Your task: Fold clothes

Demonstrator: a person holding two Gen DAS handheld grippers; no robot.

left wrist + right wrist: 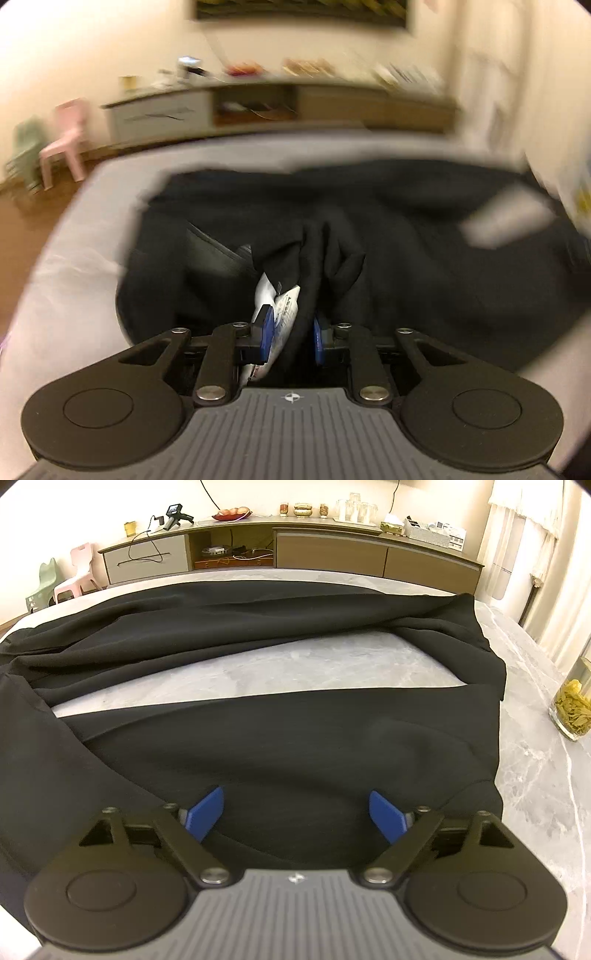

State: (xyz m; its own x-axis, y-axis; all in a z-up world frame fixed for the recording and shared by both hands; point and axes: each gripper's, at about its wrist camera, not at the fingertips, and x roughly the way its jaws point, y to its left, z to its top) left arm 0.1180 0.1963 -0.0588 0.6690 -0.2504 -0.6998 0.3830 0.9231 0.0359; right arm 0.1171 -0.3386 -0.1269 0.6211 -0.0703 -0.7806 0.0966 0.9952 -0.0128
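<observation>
A black garment (295, 738) lies spread over a grey marble table (258, 672), partly doubled over so a strip of bare table shows between its layers. In the left wrist view the same black garment (406, 240) is bunched up, and my left gripper (291, 332) is shut on a gathered fold of it, together with its white care label (284, 306). The blue pads (267, 332) press on the cloth from both sides. My right gripper (297, 814) stands wide open just above the garment's near part, with nothing pinched between its blue pads (205, 812).
A glass jar (572, 705) with yellow contents stands on the table at the right. Beyond the table runs a long low sideboard (288, 550) with small items on top. Pink and green child chairs (74, 576) stand at the far left. Curtains hang at the right.
</observation>
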